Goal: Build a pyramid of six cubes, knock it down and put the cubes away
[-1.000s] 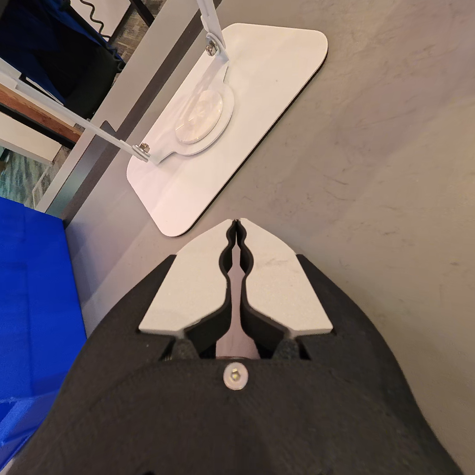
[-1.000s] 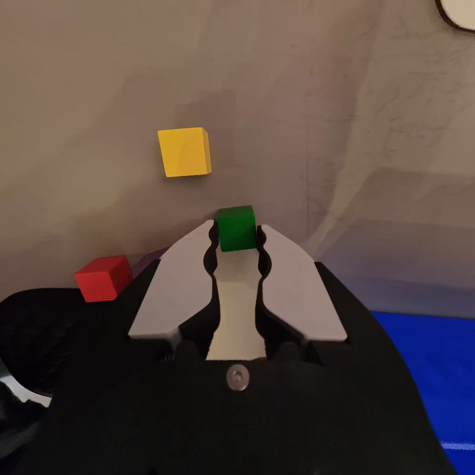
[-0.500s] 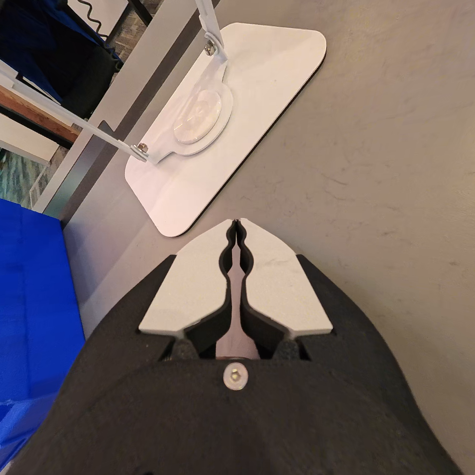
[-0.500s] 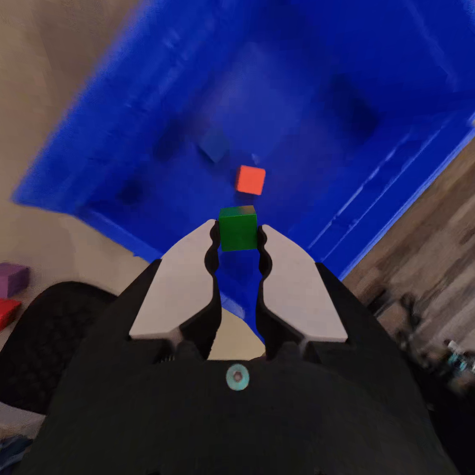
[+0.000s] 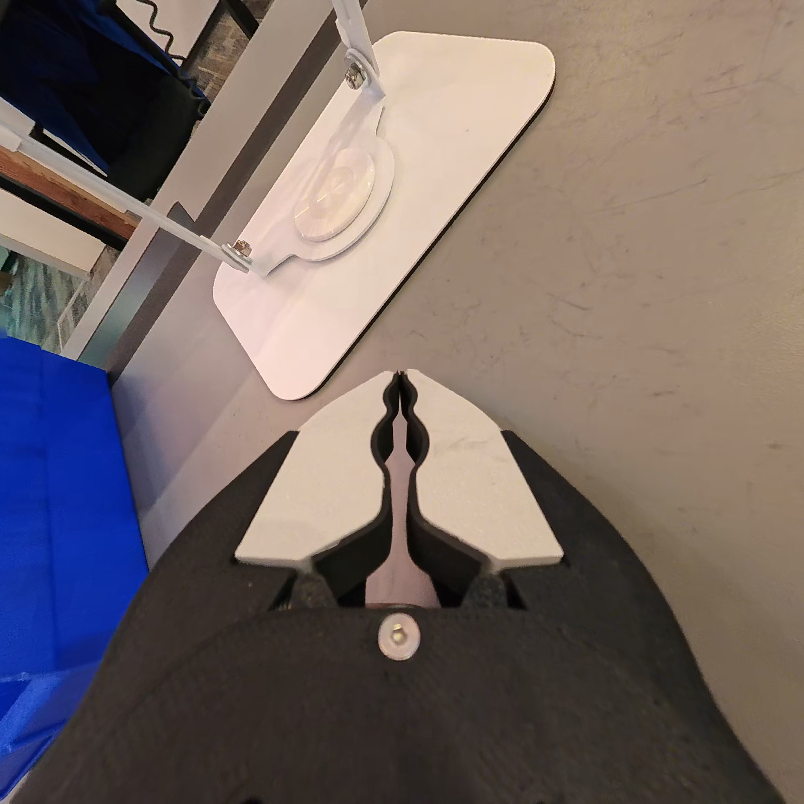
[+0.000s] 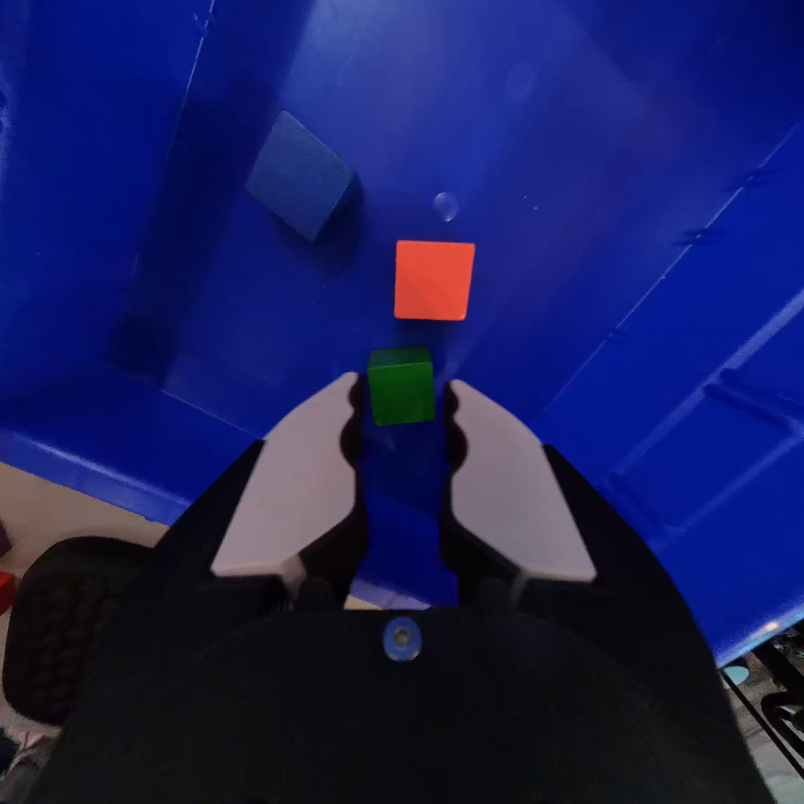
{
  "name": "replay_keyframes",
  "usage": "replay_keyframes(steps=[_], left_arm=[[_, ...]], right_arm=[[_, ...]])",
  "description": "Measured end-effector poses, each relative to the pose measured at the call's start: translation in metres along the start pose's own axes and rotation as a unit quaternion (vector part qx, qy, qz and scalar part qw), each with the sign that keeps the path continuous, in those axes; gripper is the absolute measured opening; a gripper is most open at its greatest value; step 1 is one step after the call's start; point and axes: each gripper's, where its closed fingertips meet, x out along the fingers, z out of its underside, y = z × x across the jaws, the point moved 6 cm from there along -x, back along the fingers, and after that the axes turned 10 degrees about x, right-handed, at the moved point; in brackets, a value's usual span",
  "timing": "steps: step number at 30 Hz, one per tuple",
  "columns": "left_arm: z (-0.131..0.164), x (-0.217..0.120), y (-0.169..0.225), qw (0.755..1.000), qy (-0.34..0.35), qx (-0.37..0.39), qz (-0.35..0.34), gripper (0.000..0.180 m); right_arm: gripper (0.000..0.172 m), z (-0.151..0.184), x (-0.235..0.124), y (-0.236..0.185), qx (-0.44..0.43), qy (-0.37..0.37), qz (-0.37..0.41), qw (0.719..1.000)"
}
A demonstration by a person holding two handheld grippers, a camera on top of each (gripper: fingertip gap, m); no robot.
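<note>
The right gripper [image 6: 402, 385] was seen spread over the blue plastic bin [image 6: 652, 304], with the small green cube [image 6: 401, 387] between its white fingertips [image 6: 322, 417]; a strip of blue showed between the cube and the pad at 3 o'clock, so the cube was not pinched. At 12 o'clock from it an orange cube [image 6: 433, 280] lay on the bin floor, and at 11 o'clock a blue cube [image 6: 300, 176]. The left gripper [image 5: 399, 374] was pressed together on nothing above the grey tabletop [image 5: 609, 261], a white stand base [image 5: 391, 195] at 12 o'clock.
</note>
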Motion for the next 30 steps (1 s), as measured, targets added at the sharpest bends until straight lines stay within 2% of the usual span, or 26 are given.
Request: replay_keyframes(steps=[1, 2, 5, 7, 9, 10, 15, 17, 24, 28, 30], left_arm=[[0.0, 0.0, 0.0, 1.0, 0.0, 0.001, 0.0, 0.0], [0.0, 0.0, 0.0, 1.0, -0.001, 0.001, 0.0, 0.0], [0.0, 0.0, 0.0, 1.0, 0.0, 0.0, 0.0, 0.0], [0.0, 0.0, 0.0, 1.0, 0.0, -0.001, 0.0, 0.0], [0.0, 0.0, 0.0, 1.0, 0.0, -0.002, 0.002, 0.0], [0.0, 0.0, 0.0, 1.0, 0.0, -0.001, 0.002, 0.0], [0.0, 0.0, 0.0, 1.0, 0.001, 0.0, 0.002, 0.0], [0.0, 0.0, 0.0, 1.0, 0.001, 0.0, 0.002, 0.0], [0.0, 0.0, 0.001, 1.0, -0.002, 0.005, -0.001, 0.0], [0.0, 0.001, 0.001, 1.0, -0.003, 0.004, -0.001, 0.0], [0.0, 0.001, 0.001, 1.0, -0.004, 0.006, -0.001, 0.0]], right_arm=[[0.051, -0.001, -0.002, 0.001, 0.001, 0.008, 0.007, 1.0], [0.058, 0.0, -0.007, 0.001, 0.001, 0.019, 0.017, 1.0], [0.061, 0.004, -0.044, -0.018, -0.044, 0.087, 0.03, 0.995], [0.052, 0.019, -0.072, -0.063, -0.141, 0.122, -0.017, 0.982], [0.048, 0.043, -0.086, -0.116, -0.289, 0.149, -0.06, 0.944], [0.05, 0.055, -0.084, -0.136, -0.332, 0.145, -0.069, 0.929], [0.05, 0.099, -0.052, -0.184, -0.357, 0.039, -0.095, 0.928], [0.051, 0.109, -0.04, -0.194, -0.389, 0.029, -0.083, 0.917], [0.033, 0.117, -0.032, -0.204, -0.512, 0.024, -0.075, 0.855], [0.034, 0.117, -0.028, -0.205, -0.537, 0.001, -0.087, 0.839], [0.028, 0.118, -0.022, -0.204, -0.542, -0.017, -0.088, 0.836]])
